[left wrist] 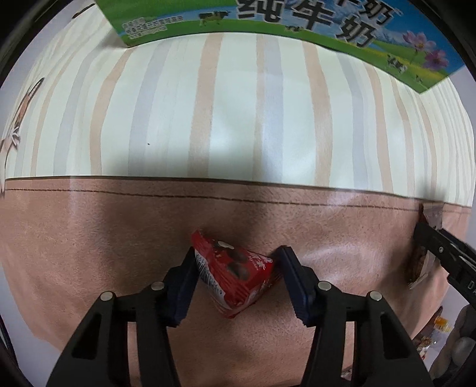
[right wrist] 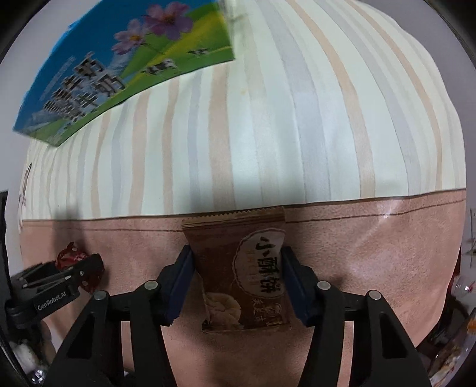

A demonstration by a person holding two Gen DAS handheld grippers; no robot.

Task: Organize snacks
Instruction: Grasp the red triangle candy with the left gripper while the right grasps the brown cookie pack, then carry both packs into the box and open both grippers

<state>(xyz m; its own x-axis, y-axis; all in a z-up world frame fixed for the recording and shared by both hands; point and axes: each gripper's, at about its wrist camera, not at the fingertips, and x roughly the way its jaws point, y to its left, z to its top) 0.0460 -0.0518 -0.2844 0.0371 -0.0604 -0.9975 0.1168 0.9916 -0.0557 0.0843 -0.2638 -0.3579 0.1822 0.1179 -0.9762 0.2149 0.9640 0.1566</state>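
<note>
My left gripper [left wrist: 236,256] is shut on a red snack packet [left wrist: 238,272] and holds it above the pink band of the tablecloth [left wrist: 89,238]. My right gripper [right wrist: 236,254] is shut on a brown biscuit packet [right wrist: 241,277] with a white oval label, held upright over the same pink band. The right gripper and its brown packet [left wrist: 419,259] show at the right edge of the left wrist view. The left gripper [right wrist: 59,282] with the red packet [right wrist: 70,254] shows at the lower left of the right wrist view.
A green and blue milk carton box [left wrist: 297,26] stands at the far side of the striped cloth; it also shows in the right wrist view [right wrist: 125,74]. More snack packets [left wrist: 437,330] lie past the table's right edge.
</note>
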